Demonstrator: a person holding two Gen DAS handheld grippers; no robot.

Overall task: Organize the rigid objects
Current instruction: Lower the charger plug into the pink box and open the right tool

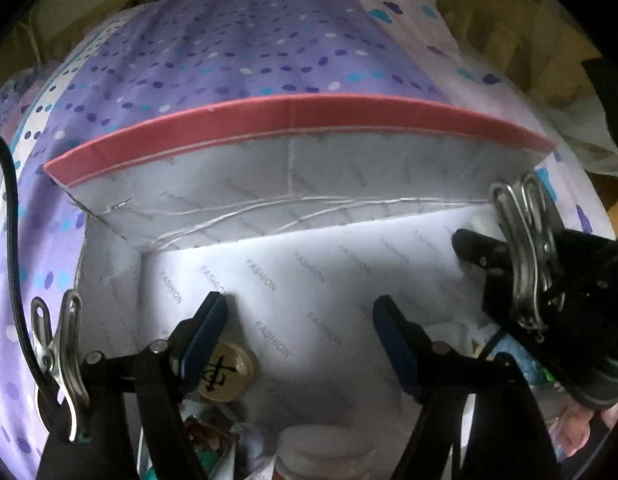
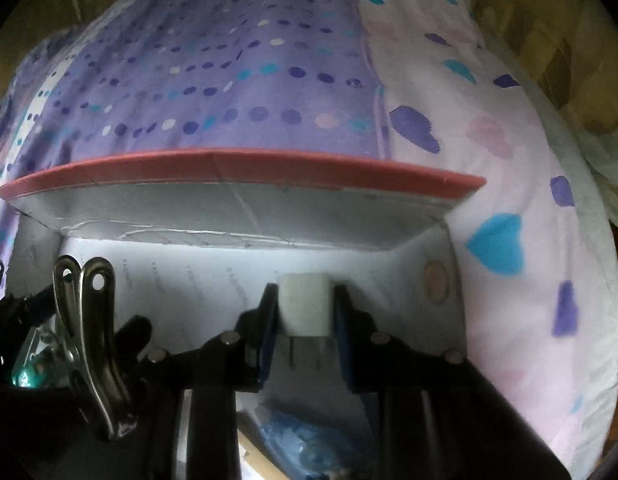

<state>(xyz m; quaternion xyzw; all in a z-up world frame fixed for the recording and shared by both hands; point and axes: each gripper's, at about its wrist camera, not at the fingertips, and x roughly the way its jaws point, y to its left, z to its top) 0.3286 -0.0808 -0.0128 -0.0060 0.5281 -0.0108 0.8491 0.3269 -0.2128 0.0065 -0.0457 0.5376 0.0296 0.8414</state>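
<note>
Just below and ahead of the right gripper (image 2: 305,312) lies the open box (image 2: 245,168), pink-rimmed and lined with white paper printed FASHION; its floor sits directly under the fingertips. The jaws are closed narrowly on a white plug adapter (image 2: 305,304), pads pressing its two flat sides. Its blunt body points forward toward the far wall, and its metal prongs point back toward the wrist, so its long axis runs along the fingers. Judging from this, the coming move is a short drop straight down into the box, and the right hand is the one placed to make it.

The left gripper (image 1: 299,340) hangs to its left over the same box, jaws standing wide with nothing between them. A round gold disc with a black mark (image 1: 225,372) lies just beneath and behind its left finger (image 1: 205,332), apart from the pads. More small items crowd the near end of the box, too dim to name.

Little blocks the way: the floor ahead of the adapter looks bare. The right side wall, with its round hole, stands close to the right finger, and the left gripper's body is near. The dotted purple bedsheet (image 2: 229,80) lies beyond the box's far rim.
</note>
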